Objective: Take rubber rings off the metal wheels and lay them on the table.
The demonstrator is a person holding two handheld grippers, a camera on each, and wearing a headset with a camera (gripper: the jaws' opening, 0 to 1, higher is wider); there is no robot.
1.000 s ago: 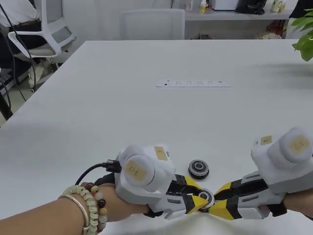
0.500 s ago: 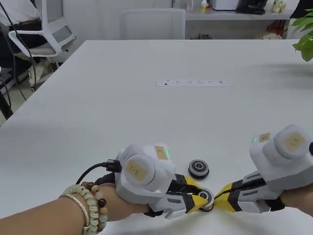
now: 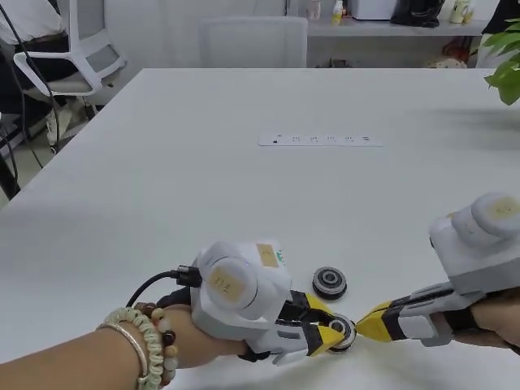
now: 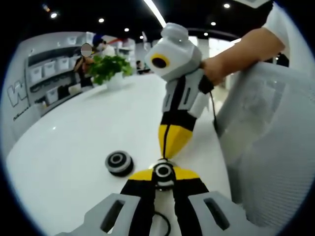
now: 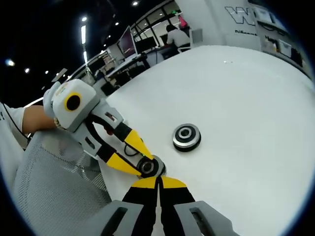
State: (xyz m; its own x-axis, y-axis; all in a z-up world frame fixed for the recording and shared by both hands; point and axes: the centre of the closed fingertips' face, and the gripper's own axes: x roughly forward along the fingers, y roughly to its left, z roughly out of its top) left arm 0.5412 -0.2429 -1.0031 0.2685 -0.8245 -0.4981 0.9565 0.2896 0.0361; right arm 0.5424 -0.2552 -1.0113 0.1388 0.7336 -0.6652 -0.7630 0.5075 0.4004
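Left gripper point(image 3: 325, 331) is clamping a wheel point(image 3: 340, 328) by the table's point(image 3: 244, 187) 6 o'clock edge, right gripper point(image 3: 366, 328) is pinching shut at its 3 o'clock rim, spare wheel point(image 3: 330, 281) lying at 12; a shallow pinch is risking the ring point(image 4: 155, 173) slipping free.

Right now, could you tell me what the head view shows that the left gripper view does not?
Head view: a power strip on the table, a beaded bracelet on the wrist, white chairs beyond. Left gripper view: ceiling lights and shelves of bins. Both: the left gripper clamping a wheel, the right gripper at its edge, a second wheel lying nearby, and a plant.
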